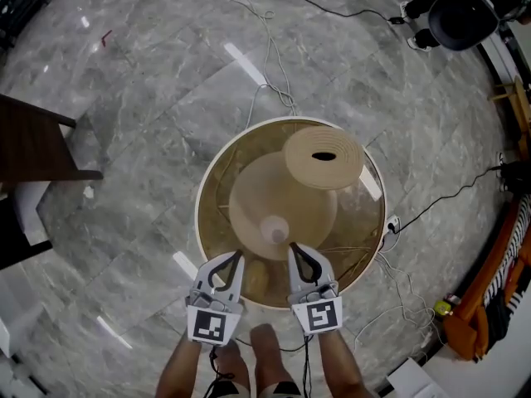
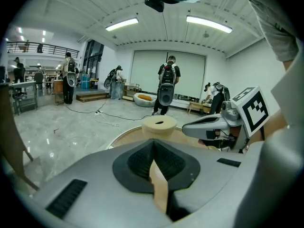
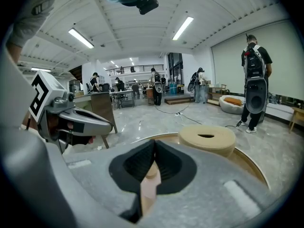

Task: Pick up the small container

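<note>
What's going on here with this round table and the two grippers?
A person holds the left hand-held gripper and right hand-held gripper over the near edge of a round glass-topped table. Both are shut and empty. The small pale round container sits just beyond the right one's tips, not yet picked up. A large beige slotted disc lies farther back.

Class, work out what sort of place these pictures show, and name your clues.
Probably a large indoor recording workshop or lab: polished grey marble floor strewn with thin loose cables, several people wearing backpack rigs, long ceiling strip lights.
</note>
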A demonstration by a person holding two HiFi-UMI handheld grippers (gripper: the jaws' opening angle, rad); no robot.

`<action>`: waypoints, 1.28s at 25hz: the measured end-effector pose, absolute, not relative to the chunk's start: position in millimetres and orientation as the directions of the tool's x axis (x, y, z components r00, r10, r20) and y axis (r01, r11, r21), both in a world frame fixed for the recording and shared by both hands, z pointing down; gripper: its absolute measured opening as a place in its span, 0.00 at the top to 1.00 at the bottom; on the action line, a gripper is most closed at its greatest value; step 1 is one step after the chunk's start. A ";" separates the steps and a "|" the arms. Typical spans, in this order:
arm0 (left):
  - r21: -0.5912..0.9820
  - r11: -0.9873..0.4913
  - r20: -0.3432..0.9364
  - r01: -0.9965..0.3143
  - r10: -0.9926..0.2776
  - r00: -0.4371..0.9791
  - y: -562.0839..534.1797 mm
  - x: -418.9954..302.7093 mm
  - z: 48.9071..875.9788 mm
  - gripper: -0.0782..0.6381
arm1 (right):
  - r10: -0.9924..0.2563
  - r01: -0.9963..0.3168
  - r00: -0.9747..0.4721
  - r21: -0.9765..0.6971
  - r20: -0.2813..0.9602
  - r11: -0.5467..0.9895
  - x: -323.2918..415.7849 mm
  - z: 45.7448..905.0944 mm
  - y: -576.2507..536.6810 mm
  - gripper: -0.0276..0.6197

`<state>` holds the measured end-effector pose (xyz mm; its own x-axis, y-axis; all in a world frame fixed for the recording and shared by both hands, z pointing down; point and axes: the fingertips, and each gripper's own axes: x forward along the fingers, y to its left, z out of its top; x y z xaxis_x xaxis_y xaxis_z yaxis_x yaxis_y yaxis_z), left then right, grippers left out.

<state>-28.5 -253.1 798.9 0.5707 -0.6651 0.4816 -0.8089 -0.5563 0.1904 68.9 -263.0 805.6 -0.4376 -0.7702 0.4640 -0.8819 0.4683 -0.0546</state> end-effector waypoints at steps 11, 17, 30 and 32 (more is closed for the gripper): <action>0.195 -0.552 0.486 -0.811 -0.663 0.569 -253.6 -32.6 831.6 0.87 | -0.745 -0.861 -0.482 -0.095 0.462 0.499 54.8 849.6 -264.4 0.81; 0.204 -0.542 0.497 -0.815 -0.661 0.563 -251.7 -35.9 845.9 0.87 | -0.724 -0.849 -0.496 -0.093 0.479 0.520 46.1 877.7 -269.4 0.65; 0.205 -0.525 0.520 -0.826 -0.657 0.546 -247.9 -41.9 868.0 0.87 | -0.711 -0.837 -0.512 -0.094 0.482 0.539 38.5 913.5 -280.9 0.65; 0.203 -0.525 0.517 -0.827 -0.659 0.546 -247.7 -42.1 868.9 0.87 | -0.718 -0.841 -0.502 -0.078 0.482 0.536 39.0 915.3 -281.1 0.72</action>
